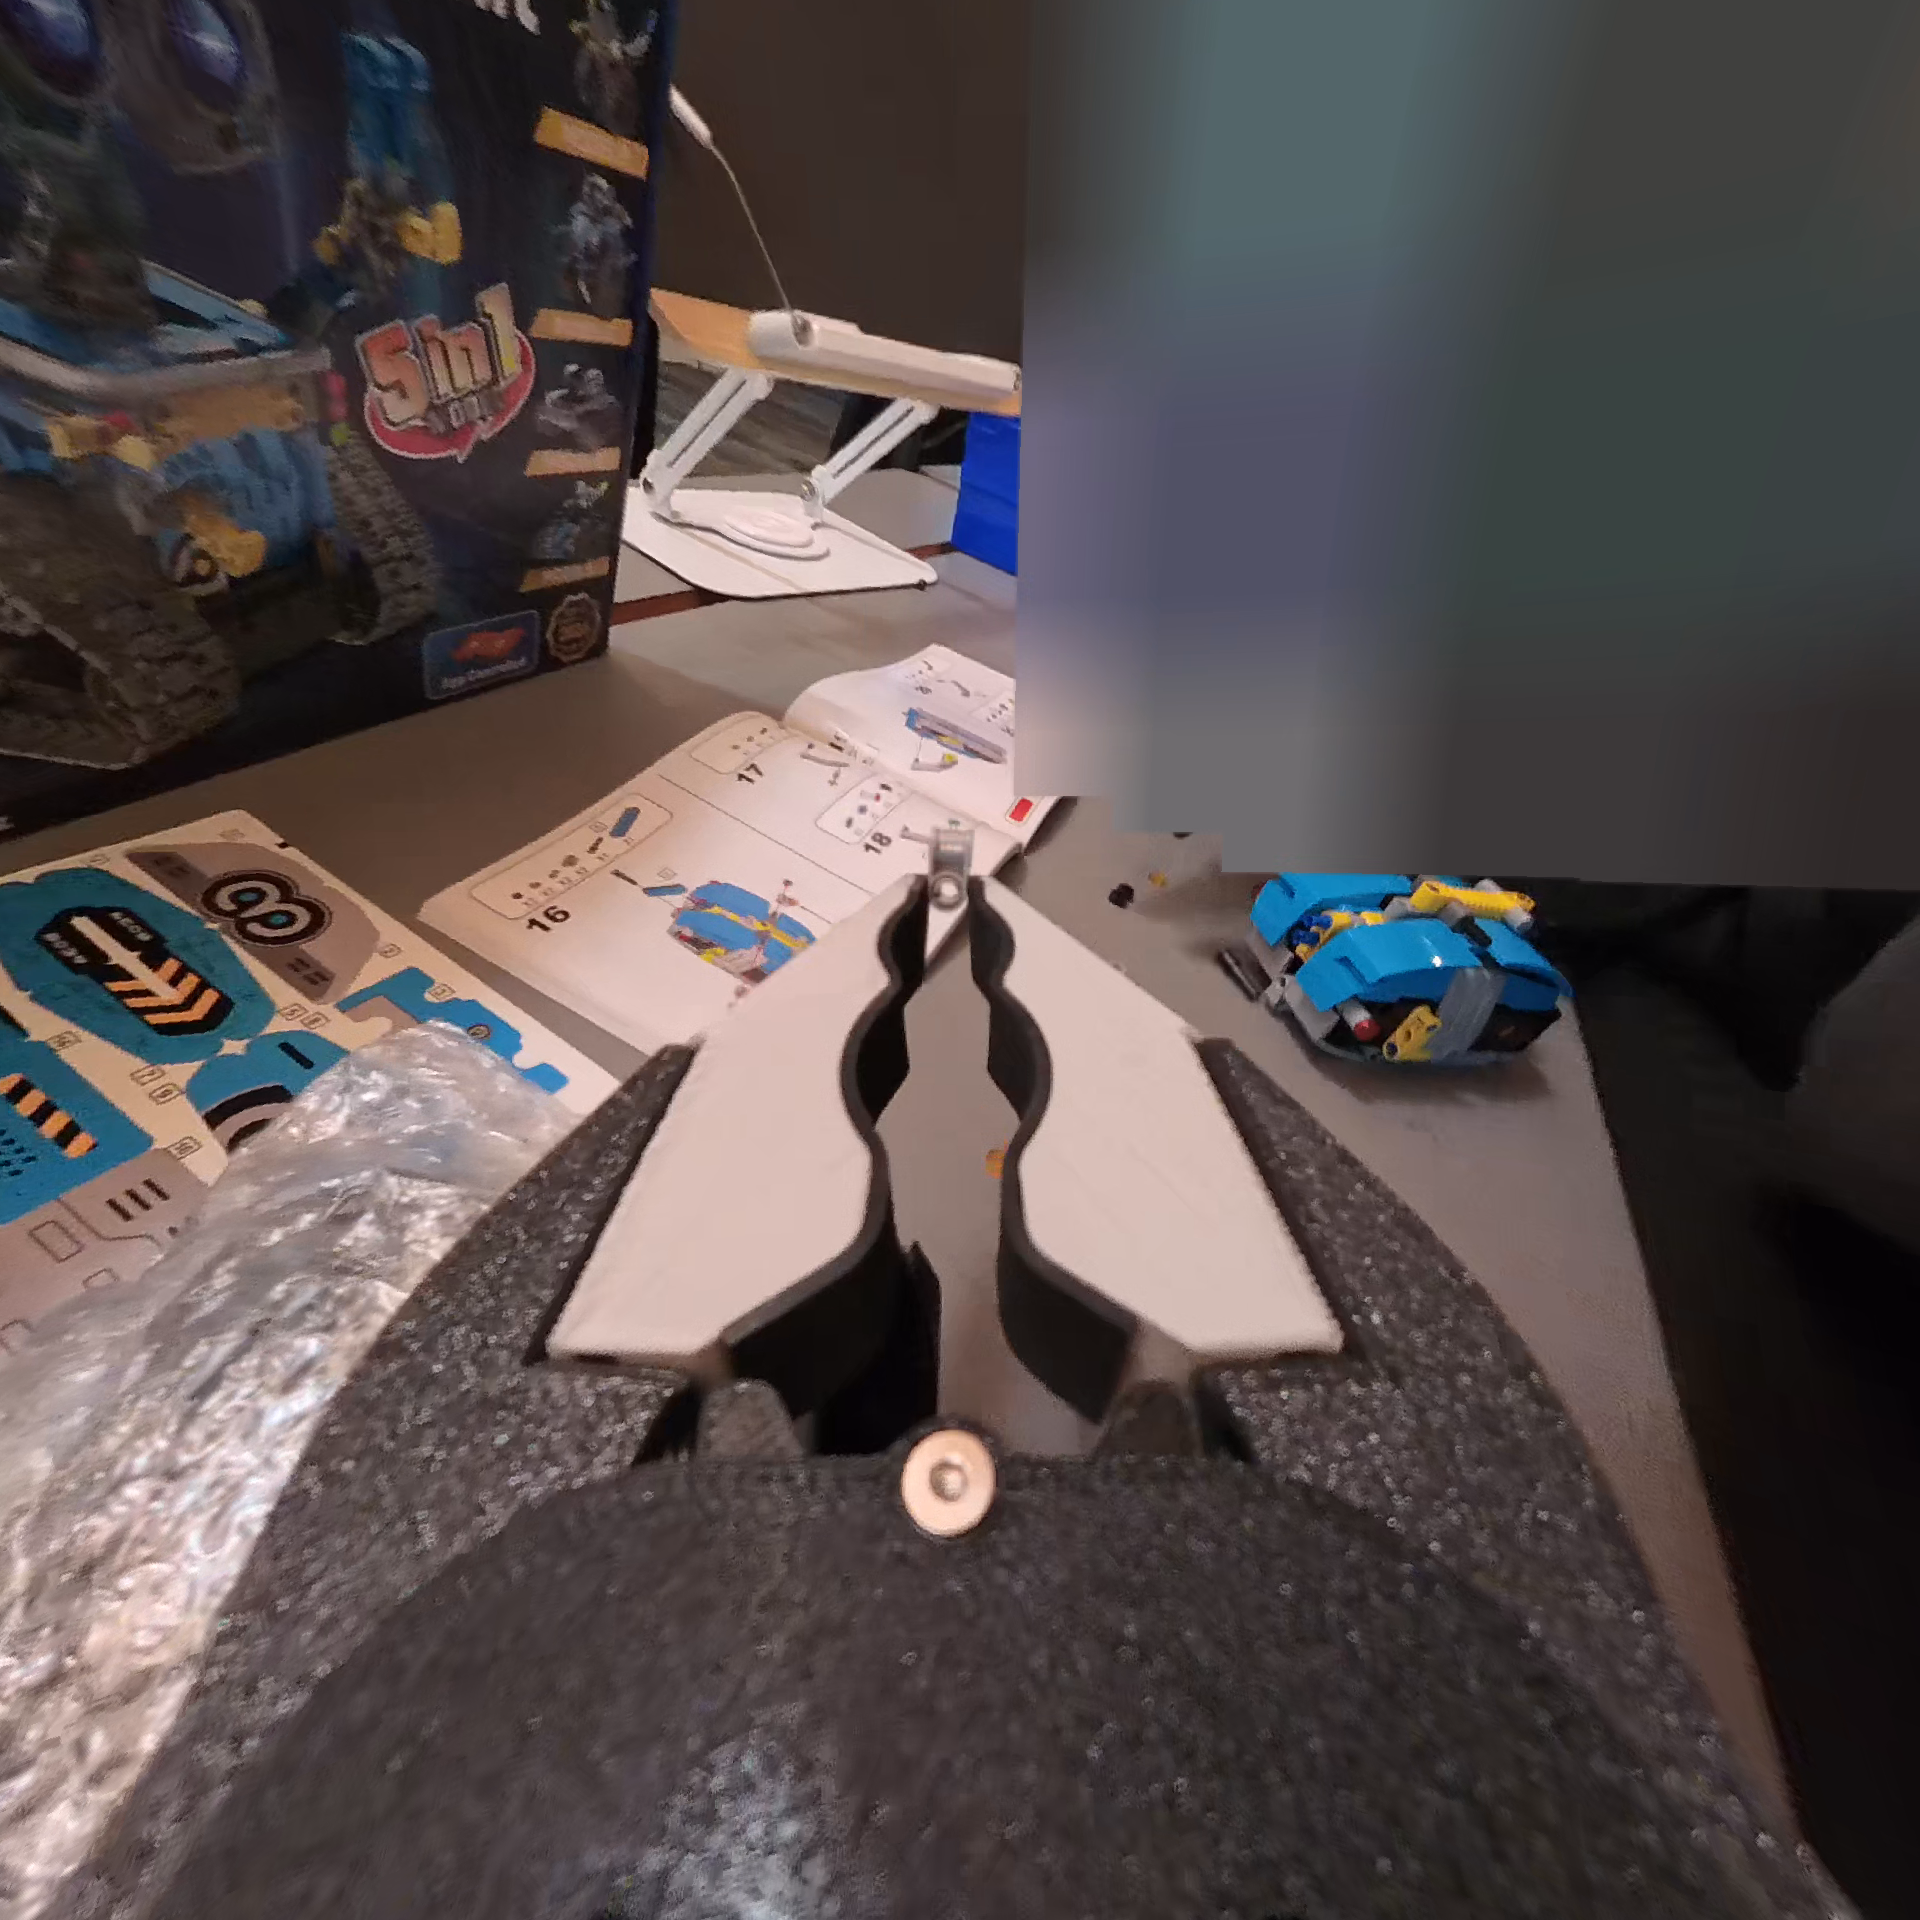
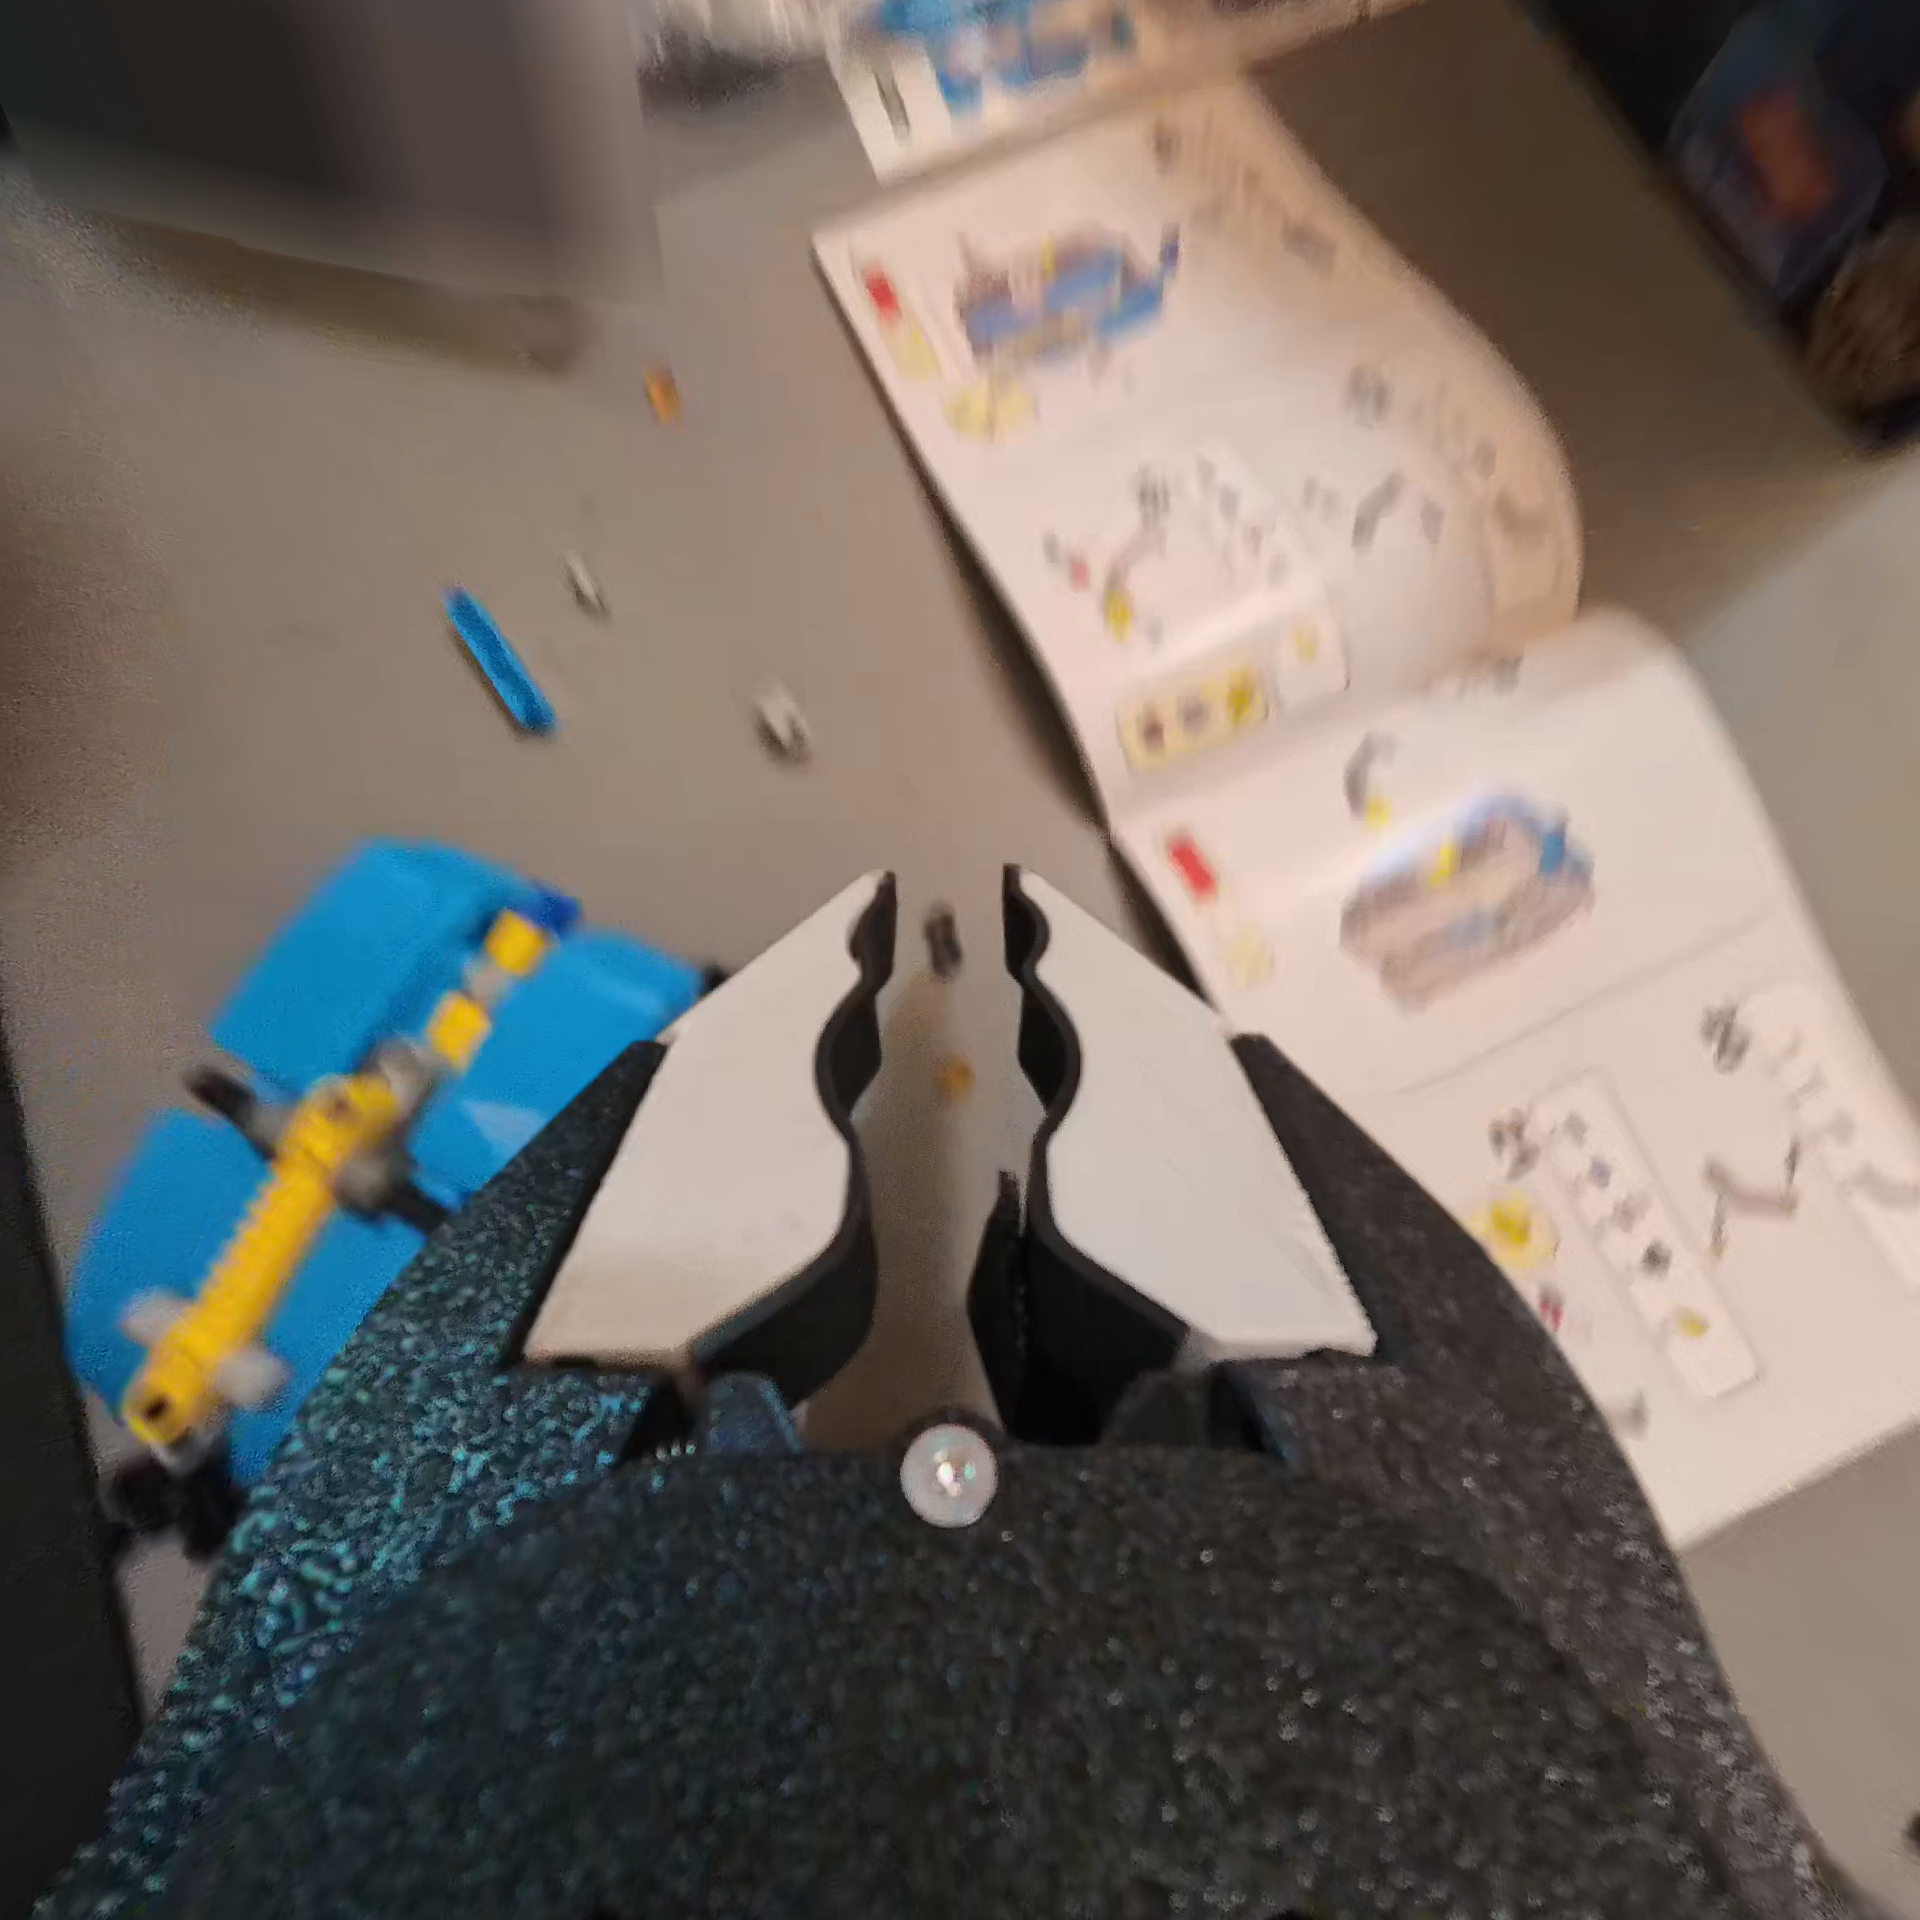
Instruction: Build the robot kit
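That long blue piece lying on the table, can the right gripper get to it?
Probably yes. The right gripper is open and holds nothing, and the long blue piece lies flat on bare grey table ahead to its left. Only tiny loose bits lie nearby; the blue model sits off to the side.

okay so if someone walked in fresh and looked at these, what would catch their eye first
Probably the left gripper, shut on a small grey piece above the open instruction booklet. Next, the blue and yellow brick model beside the open right gripper, then the big toy box at far left.
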